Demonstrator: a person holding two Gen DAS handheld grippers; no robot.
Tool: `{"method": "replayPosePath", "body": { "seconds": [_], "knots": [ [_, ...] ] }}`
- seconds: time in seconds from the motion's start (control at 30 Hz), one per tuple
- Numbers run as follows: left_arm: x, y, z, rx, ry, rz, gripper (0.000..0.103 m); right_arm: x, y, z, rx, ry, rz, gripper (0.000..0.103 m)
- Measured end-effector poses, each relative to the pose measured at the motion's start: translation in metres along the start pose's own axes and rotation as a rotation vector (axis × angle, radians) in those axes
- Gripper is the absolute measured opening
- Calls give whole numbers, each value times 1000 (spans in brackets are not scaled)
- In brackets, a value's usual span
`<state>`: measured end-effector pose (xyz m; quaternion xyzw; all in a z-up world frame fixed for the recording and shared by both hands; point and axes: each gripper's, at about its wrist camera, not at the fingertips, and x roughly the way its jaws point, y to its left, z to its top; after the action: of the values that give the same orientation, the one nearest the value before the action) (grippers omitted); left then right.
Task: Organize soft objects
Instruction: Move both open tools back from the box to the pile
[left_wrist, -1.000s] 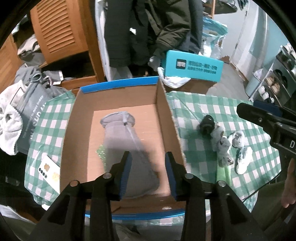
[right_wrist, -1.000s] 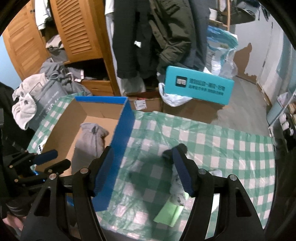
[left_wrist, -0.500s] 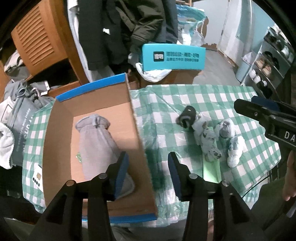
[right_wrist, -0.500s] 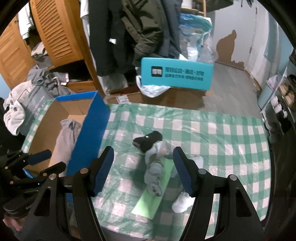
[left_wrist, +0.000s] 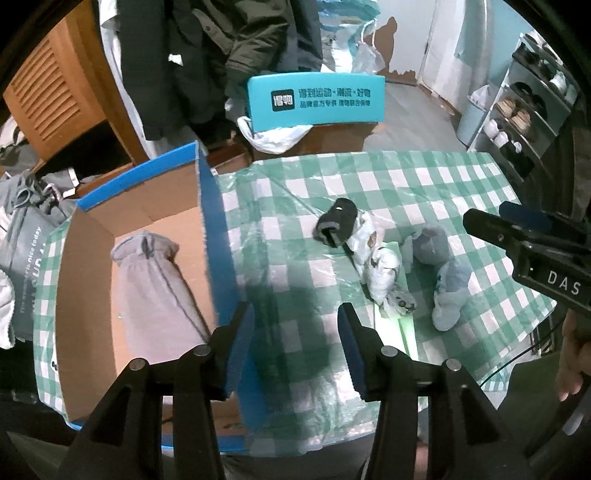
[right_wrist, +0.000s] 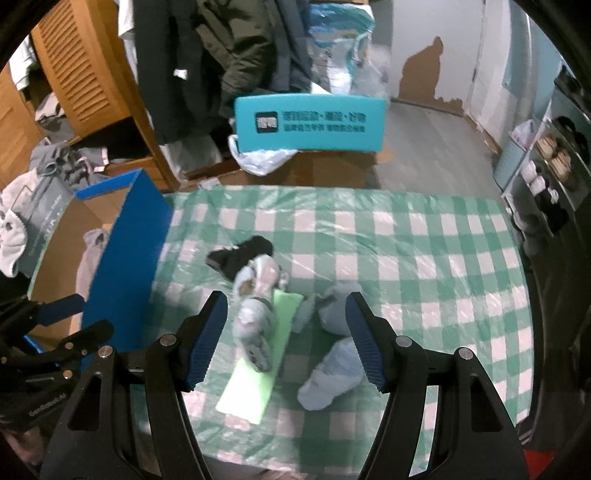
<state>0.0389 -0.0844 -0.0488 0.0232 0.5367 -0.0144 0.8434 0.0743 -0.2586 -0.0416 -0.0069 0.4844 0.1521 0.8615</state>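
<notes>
Through the left wrist view, my left gripper (left_wrist: 295, 343) hangs with fingers wide apart and empty above the checked tabletop (left_wrist: 424, 184), beside the cardboard box (left_wrist: 92, 240) holding a grey bundle (left_wrist: 155, 284). Through the right wrist view, my right gripper (right_wrist: 286, 339) is spread wide, holding nothing, over the rolled socks (right_wrist: 255, 317) lying on the tabletop.

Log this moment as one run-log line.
left gripper: open, empty | right gripper: open, above socks | grey garment: in box
</notes>
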Motion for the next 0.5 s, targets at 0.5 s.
{"method": "replayPosePath", "body": {
  "seconds": [0.5],
  "knots": [
    [33,-25,1,-30,75,-35,48,32,-37,-23,51,92,-54,67]
  ]
}}
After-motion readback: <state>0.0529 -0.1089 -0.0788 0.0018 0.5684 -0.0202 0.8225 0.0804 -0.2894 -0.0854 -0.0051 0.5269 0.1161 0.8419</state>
